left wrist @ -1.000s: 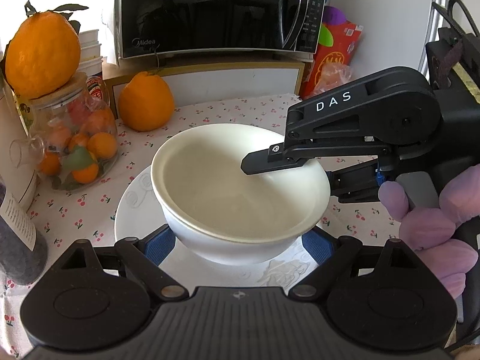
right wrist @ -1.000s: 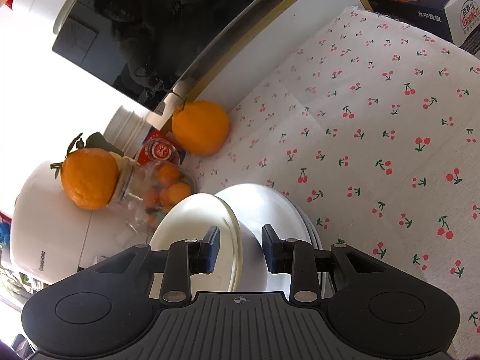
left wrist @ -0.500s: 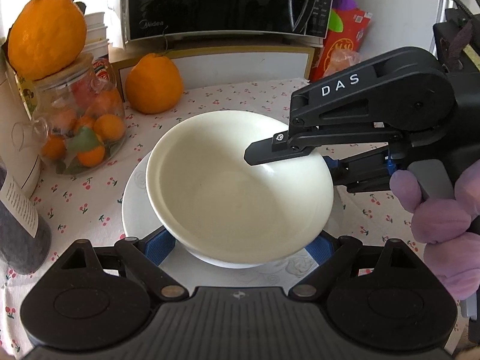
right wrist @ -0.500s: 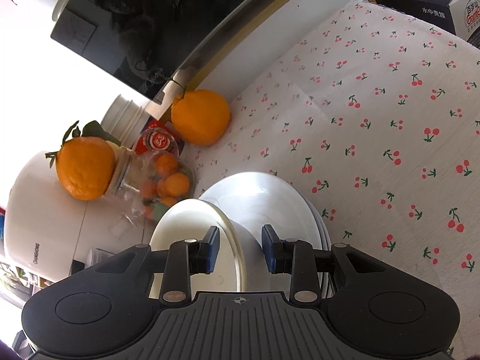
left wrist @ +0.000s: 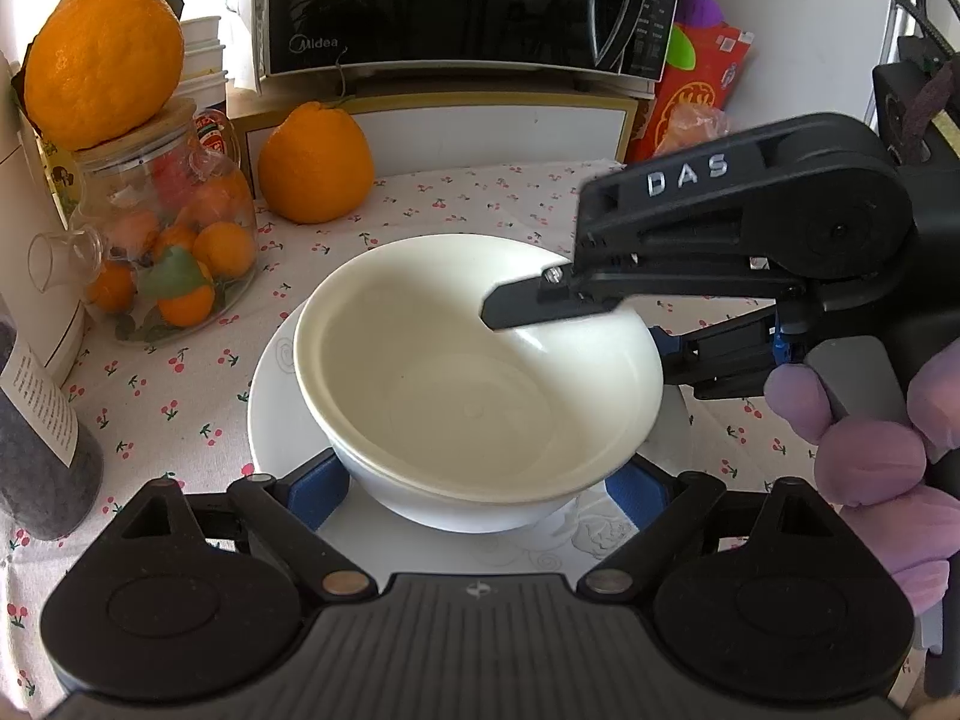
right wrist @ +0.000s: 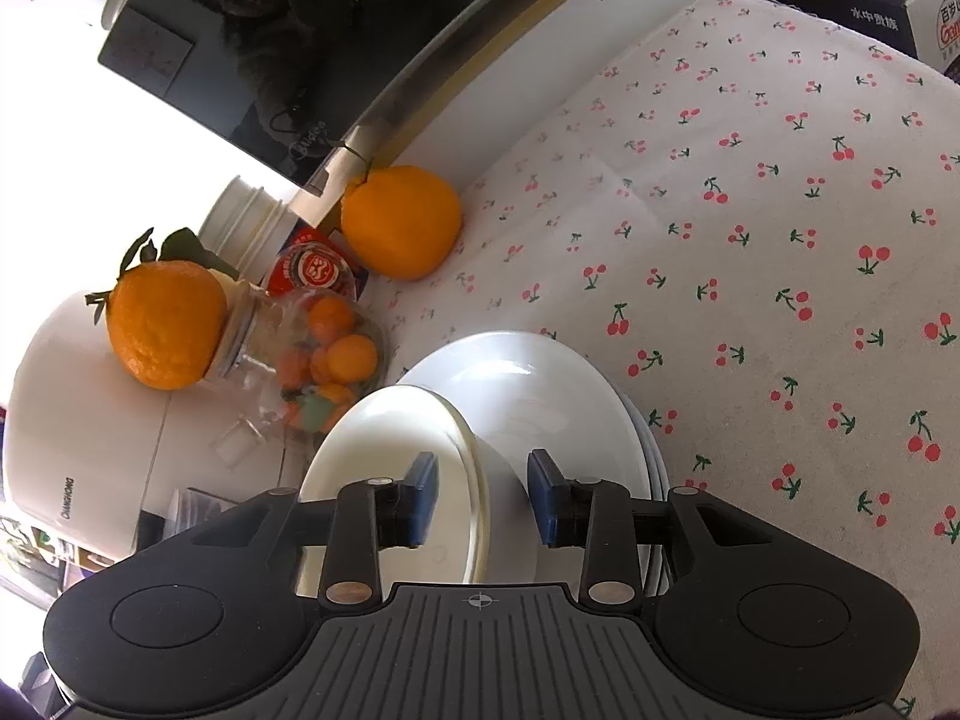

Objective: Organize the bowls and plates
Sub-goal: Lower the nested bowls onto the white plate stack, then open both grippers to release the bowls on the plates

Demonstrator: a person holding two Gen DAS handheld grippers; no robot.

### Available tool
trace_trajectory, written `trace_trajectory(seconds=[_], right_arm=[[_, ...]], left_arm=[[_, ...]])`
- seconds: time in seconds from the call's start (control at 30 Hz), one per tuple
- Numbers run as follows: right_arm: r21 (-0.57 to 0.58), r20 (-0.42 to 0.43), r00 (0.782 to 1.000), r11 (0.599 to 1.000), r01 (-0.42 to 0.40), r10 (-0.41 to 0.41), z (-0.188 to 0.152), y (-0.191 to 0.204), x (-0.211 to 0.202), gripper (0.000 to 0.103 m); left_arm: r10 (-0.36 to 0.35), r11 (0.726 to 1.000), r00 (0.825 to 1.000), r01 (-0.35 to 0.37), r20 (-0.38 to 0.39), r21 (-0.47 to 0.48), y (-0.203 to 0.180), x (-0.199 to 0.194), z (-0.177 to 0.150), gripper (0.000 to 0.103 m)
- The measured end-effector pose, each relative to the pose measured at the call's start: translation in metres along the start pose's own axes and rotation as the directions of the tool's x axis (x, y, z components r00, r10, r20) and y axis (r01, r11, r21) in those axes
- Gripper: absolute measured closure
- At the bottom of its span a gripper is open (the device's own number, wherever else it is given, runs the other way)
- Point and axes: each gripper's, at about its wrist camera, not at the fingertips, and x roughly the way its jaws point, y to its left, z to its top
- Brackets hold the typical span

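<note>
A white bowl (left wrist: pixel 474 384) sits on a stack of white plates (left wrist: pixel 273 396) on the cherry-print cloth. My left gripper (left wrist: pixel 480 489) is open, its blue pads (left wrist: pixel 318 489) either side of the bowl's near base. My right gripper (right wrist: pixel 480 495) straddles the bowl's right rim (right wrist: pixel 465 462), one finger inside and one outside, with gaps to both pads; it shows in the left wrist view (left wrist: pixel 600 324) coming from the right. The bowl (right wrist: pixel 384 450) and plates (right wrist: pixel 570 396) also show in the right wrist view.
A microwave (left wrist: pixel 468 6) stands at the back. An orange (left wrist: pixel 315 162) lies before it. A glass jar of small fruit (left wrist: pixel 162 246) topped by an orange (left wrist: pixel 102 54) stands left, by a white appliance (right wrist: pixel 78 420). A dark bottle (left wrist: pixel 36 438) is near left. Snack bags (left wrist: pixel 690 96) are back right.
The bowl has come down onto the plates. My right gripper's fingers have spread apart from the bowl's rim. The left gripper stays around the bowl's base.
</note>
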Motion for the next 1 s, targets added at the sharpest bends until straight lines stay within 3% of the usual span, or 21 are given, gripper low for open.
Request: trace_trajectory(seconds=[0.13,0.4,1.0], right_arm=[[-0.017,-0.002,1.0,1.0,-0.007,0.006,0.0,0.004,0.0,0.047],[-0.041,0.008,1.0,0.999,-0.011,0.011,0.001,0.007,-0.005,0.039],[-0.025,0.082,0.995,0.998,-0.054,0.056,0.016,-0.002,-0.043,0.033]], left_arm=[[-0.005,1.0,1.0,0.005,-0.003,-0.001,-0.001,0.001,0.0,0.007],[-0.012,1.0,1.0,0.012,-0.002,-0.022,0.001,-0.003,0.0,0.004],[-0.007,1.0,0.999,0.008,0.044,-0.026,0.001,-0.032,-0.006,0.001]])
